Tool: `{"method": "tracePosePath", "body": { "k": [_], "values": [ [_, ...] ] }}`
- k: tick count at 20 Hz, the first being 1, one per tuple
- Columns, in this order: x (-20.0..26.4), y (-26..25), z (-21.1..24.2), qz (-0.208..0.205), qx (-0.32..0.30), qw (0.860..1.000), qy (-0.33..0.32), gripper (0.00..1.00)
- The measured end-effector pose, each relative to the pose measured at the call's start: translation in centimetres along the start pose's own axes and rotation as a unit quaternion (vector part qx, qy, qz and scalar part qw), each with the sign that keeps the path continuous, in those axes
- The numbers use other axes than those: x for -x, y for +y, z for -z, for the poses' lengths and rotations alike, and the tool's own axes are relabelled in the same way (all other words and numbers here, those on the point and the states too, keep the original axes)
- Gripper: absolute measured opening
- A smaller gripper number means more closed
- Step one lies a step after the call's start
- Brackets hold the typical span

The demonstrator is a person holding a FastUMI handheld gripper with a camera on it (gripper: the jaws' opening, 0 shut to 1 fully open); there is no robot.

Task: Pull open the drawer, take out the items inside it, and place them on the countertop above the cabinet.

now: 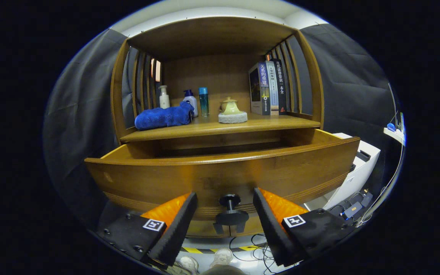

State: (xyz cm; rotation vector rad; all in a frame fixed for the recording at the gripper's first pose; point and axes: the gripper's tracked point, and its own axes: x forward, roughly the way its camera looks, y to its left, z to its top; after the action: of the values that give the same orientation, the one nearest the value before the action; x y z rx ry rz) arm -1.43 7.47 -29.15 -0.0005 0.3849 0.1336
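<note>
The gripper (225, 219) is held open astride the knob (230, 201); the open drawer (220, 172) could be knocked shut.

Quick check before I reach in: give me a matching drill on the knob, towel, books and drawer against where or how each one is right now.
Things:
1. knob
2. towel
3. books
4. drawer

States:
A. pulled out
B. standing at the counter's right end
C. between the open tool's fingers, untouched
D. lying at the counter's left end

Pairs: 1-C, 2-D, 3-B, 4-A
</note>
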Motion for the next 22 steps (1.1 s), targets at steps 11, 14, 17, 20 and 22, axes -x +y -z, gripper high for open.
{"method": "tracePosePath", "body": {
  "k": [11,14,17,20,22],
  "values": [
    [-3.9,-0.1,-1.2,-0.004,-0.005,1.000,0.003,0.98],
    [-5.1,-0.1,-1.6,-0.004,-0.003,1.000,0.002,0.99],
    [-6.5,-0.1,-2.0,-0.004,0.000,1.000,0.006,0.99],
    [-8.2,-0.2,-2.5,-0.004,0.001,1.000,0.009,0.99],
    [-9.2,-0.2,-2.8,-0.002,0.006,1.000,0.009,0.99]
  ]
}}
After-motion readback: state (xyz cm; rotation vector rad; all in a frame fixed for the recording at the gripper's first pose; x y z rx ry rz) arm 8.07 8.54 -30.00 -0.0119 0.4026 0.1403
